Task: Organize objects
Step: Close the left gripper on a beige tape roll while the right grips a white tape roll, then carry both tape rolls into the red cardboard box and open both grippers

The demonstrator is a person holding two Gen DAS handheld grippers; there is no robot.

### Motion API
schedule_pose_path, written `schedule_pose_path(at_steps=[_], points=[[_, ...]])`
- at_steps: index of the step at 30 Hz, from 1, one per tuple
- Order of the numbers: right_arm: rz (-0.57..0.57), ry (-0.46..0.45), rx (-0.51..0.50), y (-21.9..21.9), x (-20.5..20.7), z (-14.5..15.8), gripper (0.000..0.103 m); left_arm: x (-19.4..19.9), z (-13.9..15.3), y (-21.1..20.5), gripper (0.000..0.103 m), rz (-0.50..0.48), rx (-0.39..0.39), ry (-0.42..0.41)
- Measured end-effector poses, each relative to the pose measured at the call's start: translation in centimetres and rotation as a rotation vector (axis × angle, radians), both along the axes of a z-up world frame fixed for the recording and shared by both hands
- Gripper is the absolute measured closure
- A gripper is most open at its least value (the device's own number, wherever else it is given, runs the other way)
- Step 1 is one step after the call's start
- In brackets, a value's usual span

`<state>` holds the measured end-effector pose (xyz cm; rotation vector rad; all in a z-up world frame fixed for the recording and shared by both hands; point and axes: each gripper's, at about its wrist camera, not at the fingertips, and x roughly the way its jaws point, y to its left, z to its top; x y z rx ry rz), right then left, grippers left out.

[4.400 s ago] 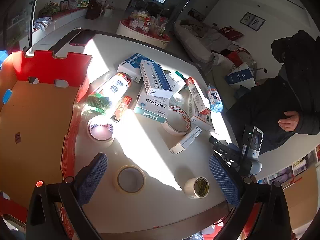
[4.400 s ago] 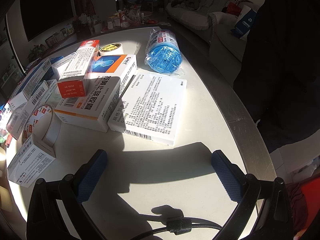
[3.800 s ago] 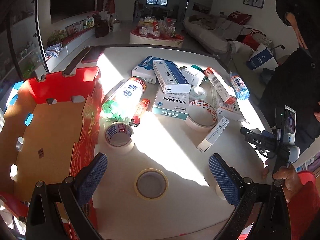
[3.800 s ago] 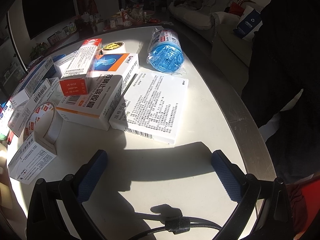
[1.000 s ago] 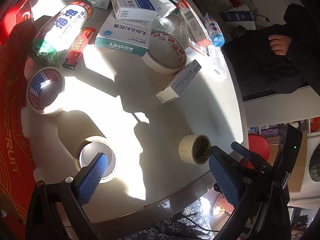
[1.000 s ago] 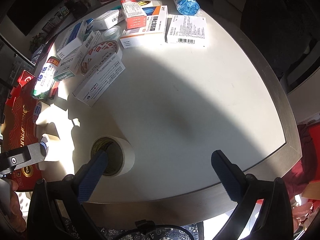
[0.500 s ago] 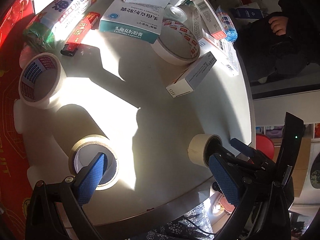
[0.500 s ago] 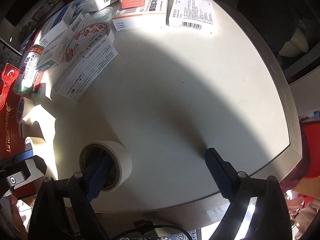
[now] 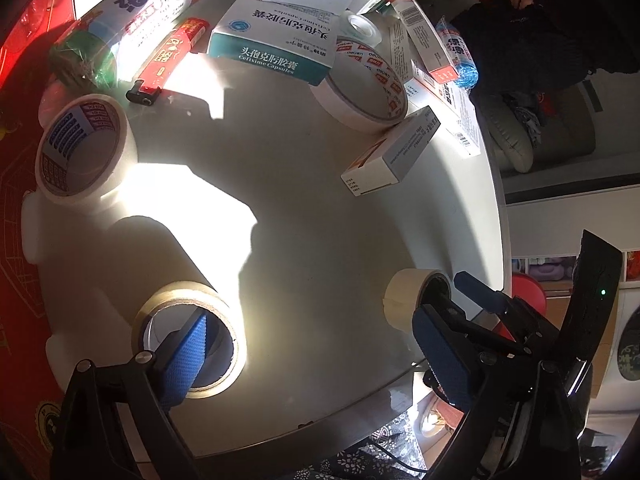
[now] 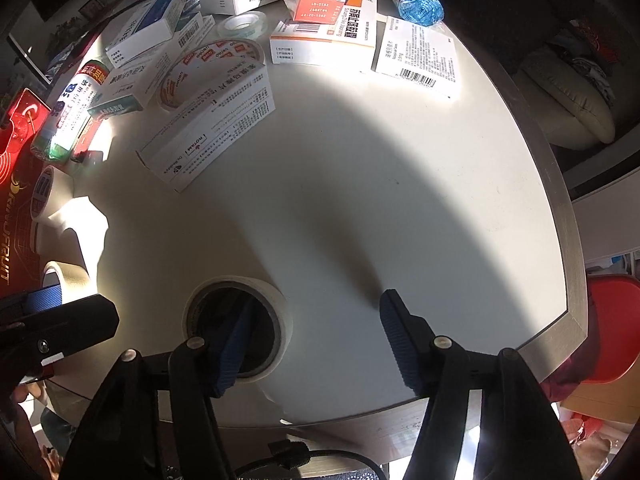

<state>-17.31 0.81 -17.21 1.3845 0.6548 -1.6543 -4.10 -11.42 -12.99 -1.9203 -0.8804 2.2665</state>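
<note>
A cream tape roll (image 9: 224, 312) lies flat near the table's front edge. My left gripper (image 9: 310, 320) points down over it, one blue pad inside the roll's hole and the other far out to the right; its jaws are closing a little and do not press the roll. A white masking tape roll (image 10: 280, 312) lies under my right gripper (image 10: 316, 308). One pad is in its hole, the other stands clear outside the wall; these jaws are closing with the roll's wall between them, a gap still showing. The same roll (image 9: 400, 292) appears in the left wrist view.
Medicine boxes (image 9: 276, 48), a wide red-printed tape roll (image 9: 360, 92), a blue-printed tape roll (image 9: 80, 148), a red lighter (image 9: 168, 60) and a bag-roll pack (image 9: 132, 12) crowd the far side. A red carton (image 9: 16, 240) borders the table's left. The table's metal rim (image 10: 560, 240) runs close on the right.
Both grippers have come down onto their tape rolls. A left pad has slipped into the cream roll's hole. The right jaws have narrowed around the white roll's wall.
</note>
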Motion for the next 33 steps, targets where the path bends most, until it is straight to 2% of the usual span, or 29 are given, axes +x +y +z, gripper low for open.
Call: schedule_pose_path(at_steps=[3,7,9,13,15,17,20,22,26,28,31,32,33], points=[[0.019,0.003,-0.01,-0.1,0.5,0.2,0.058,0.1,0.3,0.0,0.017,-0.006,-0.021,-0.005],[0.019,-0.009,-0.021,0.0,0.5,0.3,0.064,-0.1,0.4,0.0,0.032,-0.002,-0.057,-0.026],[0.022,-0.006,-0.022,0.1,0.6,0.3,0.066,-0.1,0.4,-0.1,0.046,-0.006,-0.085,-0.041],[0.026,-0.006,-0.031,0.2,0.6,0.4,0.07,0.0,0.4,0.1,0.063,-0.008,-0.155,-0.067],[0.025,-0.007,-0.033,0.3,0.5,0.5,0.07,0.2,0.4,0.1,0.082,-0.012,-0.215,-0.084],[0.026,-0.006,-0.035,0.4,0.5,0.5,0.072,0.3,0.4,0.1,0.091,-0.015,-0.256,-0.093],[0.029,-0.006,-0.04,0.5,0.5,0.6,0.078,0.4,0.5,0.3,0.091,-0.009,-0.276,-0.096],[0.026,-0.011,-0.046,0.6,0.4,0.7,0.092,0.4,0.6,0.7,0.093,-0.014,-0.316,-0.099],[0.02,-0.017,-0.058,1.0,0.1,0.7,0.093,0.5,0.9,2.0,0.094,-0.047,-0.417,-0.093],[0.006,-0.031,-0.066,1.3,-0.2,0.8,0.093,0.7,1.0,1.8,0.095,-0.037,-0.415,-0.09],[-0.016,-0.056,-0.076,1.7,-1.3,-0.1,0.093,1.0,1.1,1.1,0.095,-0.02,-0.371,-0.088],[-0.022,-0.063,-0.078,1.3,-1.8,0.6,0.093,1.1,1.3,0.8,0.095,-0.013,-0.36,-0.086],[-0.029,-0.065,-0.082,1.9,-0.9,0.5,0.093,1.3,1.5,0.6,0.095,-0.009,-0.347,-0.079]])
